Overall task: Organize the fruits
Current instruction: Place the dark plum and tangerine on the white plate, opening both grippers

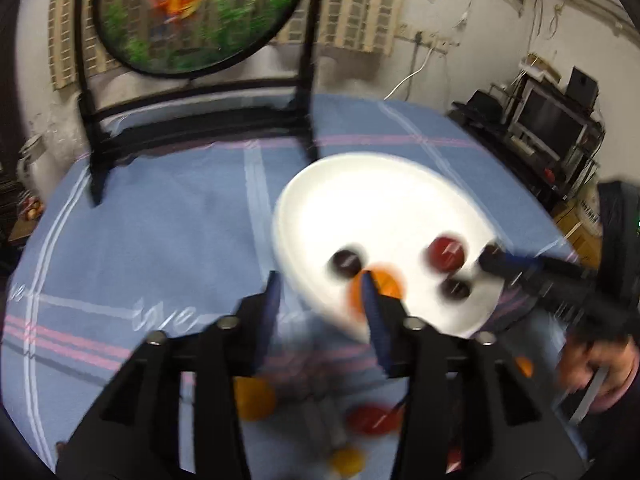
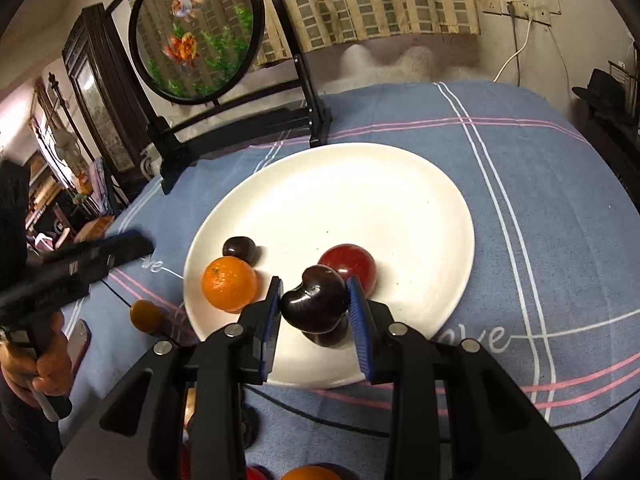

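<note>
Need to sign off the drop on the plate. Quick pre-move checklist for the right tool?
1. Right tool grips the dark fruit, pads on both sides: ok.
2. Fruit is over the white plate: ok.
3. Landing spot free: not ok, another dark fruit lies right under it; the red fruit sits close behind.
4. Bare plate further back: ok.
5. Left tool clear of the plate: ok, off its left edge, nothing in it.
6. Orange settled on the plate: ok.

A smooth, glazed white plate [image 2: 400, 184] sits on matt woven tablecloth [image 2: 540, 220] (the dark plum [image 2: 314, 300] shines glossily).
</note>
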{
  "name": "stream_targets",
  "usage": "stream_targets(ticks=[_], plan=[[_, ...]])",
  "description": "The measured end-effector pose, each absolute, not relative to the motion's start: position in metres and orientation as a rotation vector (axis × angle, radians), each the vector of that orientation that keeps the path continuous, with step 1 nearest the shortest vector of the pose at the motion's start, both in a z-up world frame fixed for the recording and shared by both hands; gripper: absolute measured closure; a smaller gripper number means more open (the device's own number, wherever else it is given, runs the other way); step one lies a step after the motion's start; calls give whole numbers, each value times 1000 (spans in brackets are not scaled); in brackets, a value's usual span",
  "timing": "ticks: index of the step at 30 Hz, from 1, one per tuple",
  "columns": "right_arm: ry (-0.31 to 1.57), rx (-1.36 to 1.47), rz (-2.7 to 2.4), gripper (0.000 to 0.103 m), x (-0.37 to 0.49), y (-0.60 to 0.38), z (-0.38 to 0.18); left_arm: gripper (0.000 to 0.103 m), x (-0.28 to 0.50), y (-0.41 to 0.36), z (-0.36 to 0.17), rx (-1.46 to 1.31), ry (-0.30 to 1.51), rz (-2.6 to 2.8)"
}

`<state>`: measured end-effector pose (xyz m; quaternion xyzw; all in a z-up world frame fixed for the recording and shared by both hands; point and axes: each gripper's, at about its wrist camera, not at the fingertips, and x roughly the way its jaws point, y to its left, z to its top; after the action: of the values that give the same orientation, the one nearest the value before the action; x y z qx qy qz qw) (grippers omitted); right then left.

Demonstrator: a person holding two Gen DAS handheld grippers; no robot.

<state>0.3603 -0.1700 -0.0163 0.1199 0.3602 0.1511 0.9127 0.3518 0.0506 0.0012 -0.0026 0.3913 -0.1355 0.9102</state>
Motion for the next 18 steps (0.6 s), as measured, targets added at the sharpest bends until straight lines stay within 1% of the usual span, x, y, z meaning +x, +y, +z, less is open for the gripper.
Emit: stream_targets(ticks=[6,7,8,9,13,16,18], plan=[[670,236,355,70,334,-166,8,59,331,86,-37,50,883,-164],[659,233,361,70,330,-164,12,50,330,92,-43,27,883,-154],[655,229,365,70,328,-163,13,47,329,95,-45,2,884,-160],[650,225,368,70,326,-161,14,47,328,96,-47,-13,890,-166],[659,227,382,70,324,-156,13,51,322,75,-56,52,921,-205],[654,222,380,70,324,-157,13,60,323,65,-68,136,928,-148],[656,225,378,70,326,-159,11,60,323,68,-69,97,928,-148]])
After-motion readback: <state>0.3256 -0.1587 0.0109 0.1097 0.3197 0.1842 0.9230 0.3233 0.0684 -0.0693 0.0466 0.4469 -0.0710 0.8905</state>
